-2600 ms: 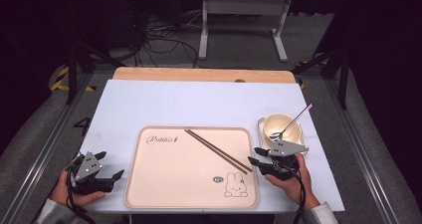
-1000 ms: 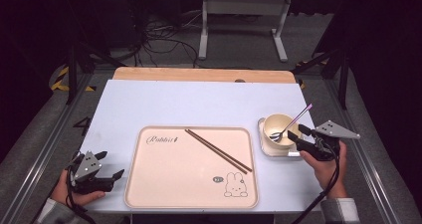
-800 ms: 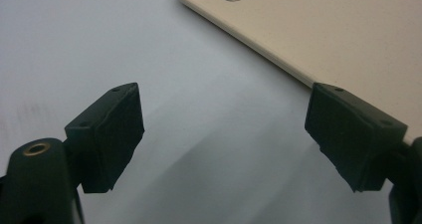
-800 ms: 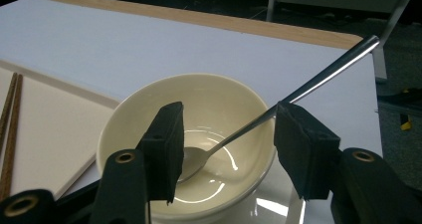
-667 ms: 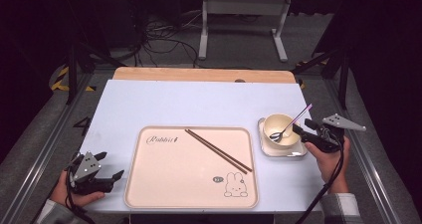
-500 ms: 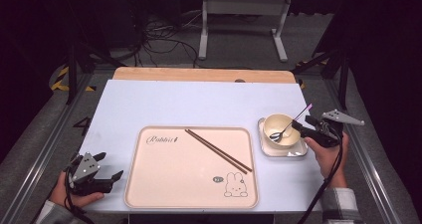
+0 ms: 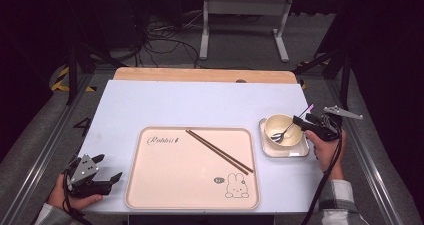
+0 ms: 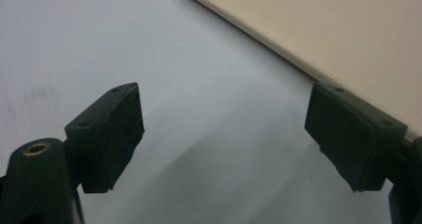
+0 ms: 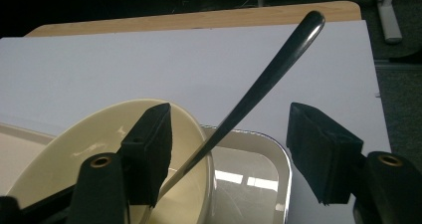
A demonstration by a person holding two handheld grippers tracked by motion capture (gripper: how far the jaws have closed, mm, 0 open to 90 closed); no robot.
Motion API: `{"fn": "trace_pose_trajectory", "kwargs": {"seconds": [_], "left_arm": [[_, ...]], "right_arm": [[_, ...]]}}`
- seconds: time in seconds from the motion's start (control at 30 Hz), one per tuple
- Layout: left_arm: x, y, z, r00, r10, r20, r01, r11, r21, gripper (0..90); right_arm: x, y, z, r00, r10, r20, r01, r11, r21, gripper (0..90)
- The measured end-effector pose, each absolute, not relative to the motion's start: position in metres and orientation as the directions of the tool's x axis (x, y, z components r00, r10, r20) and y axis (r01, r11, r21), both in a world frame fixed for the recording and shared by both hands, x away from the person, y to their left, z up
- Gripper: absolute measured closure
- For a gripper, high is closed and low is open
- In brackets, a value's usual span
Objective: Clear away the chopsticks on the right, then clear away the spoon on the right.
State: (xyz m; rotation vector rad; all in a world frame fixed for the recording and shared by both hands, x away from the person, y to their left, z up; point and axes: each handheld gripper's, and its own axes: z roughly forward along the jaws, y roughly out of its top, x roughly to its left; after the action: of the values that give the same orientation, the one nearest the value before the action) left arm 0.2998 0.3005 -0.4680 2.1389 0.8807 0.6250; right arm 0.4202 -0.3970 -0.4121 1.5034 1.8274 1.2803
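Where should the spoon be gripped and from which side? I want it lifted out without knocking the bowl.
Probably the bare upper handle of the spoon, where it sticks out past the rim of the bowl, coming from the right. There it slants free in the air, and the open right gripper already straddles it, so the pads could close across it.

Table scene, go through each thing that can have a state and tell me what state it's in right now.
Spoon: leaning in the bowl, handle between open jaws, not gripped.
Bowl: upright on the small dish.
Chopsticks: lying together on the tray.
Right gripper: open, jaws just widened.
Left gripper: open, nothing between its jaws, over the table.
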Motion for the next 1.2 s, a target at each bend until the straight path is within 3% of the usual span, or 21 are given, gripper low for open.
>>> {"fn": "trace_pose_trajectory", "kwargs": {"seconds": [0.2, 0.27, 0.37, 0.5, 0.67, 1.2], "left_arm": [[0.3, 0.301, -0.468, 0.645, 0.748, 0.156, 0.395, -0.501, 0.77, 16.3], [0.3, 0.301, -0.469, 0.645, 0.748, 0.154, 0.397, -0.501, 0.769, 16.3], [0.301, 0.3, -0.468, 0.648, 0.746, 0.154, 0.396, -0.502, 0.769, 16.3], [0.302, 0.299, -0.469, 0.65, 0.744, 0.157, 0.398, -0.508, 0.764, 16.3], [0.301, 0.3, -0.469, 0.648, 0.745, 0.16, 0.395, -0.508, 0.765, 16.3], [0.3, 0.298, -0.469, 0.643, 0.745, 0.178, 0.399, -0.525, 0.752, 16.4]], "right_arm": [[0.428, -0.4, -0.416, -0.301, 0.915, 0.269, 0.517, -0.08, 0.852, 43.2], [0.431, -0.4, -0.419, -0.302, 0.908, 0.291, 0.52, -0.099, 0.848, 51.3], [0.434, -0.401, -0.422, -0.304, 0.897, 0.32, 0.523, -0.124, 0.843, 54.2], [0.437, -0.405, -0.428, -0.302, 0.873, 0.384, 0.516, -0.189, 0.835, 65.0], [0.433, -0.404, -0.426, -0.318, 0.865, 0.387, 0.5, -0.194, 0.844, 78.4], [0.413, -0.419, -0.412, -0.375, 0.822, 0.429, 0.402, -0.273, 0.874, 89.6]]}}
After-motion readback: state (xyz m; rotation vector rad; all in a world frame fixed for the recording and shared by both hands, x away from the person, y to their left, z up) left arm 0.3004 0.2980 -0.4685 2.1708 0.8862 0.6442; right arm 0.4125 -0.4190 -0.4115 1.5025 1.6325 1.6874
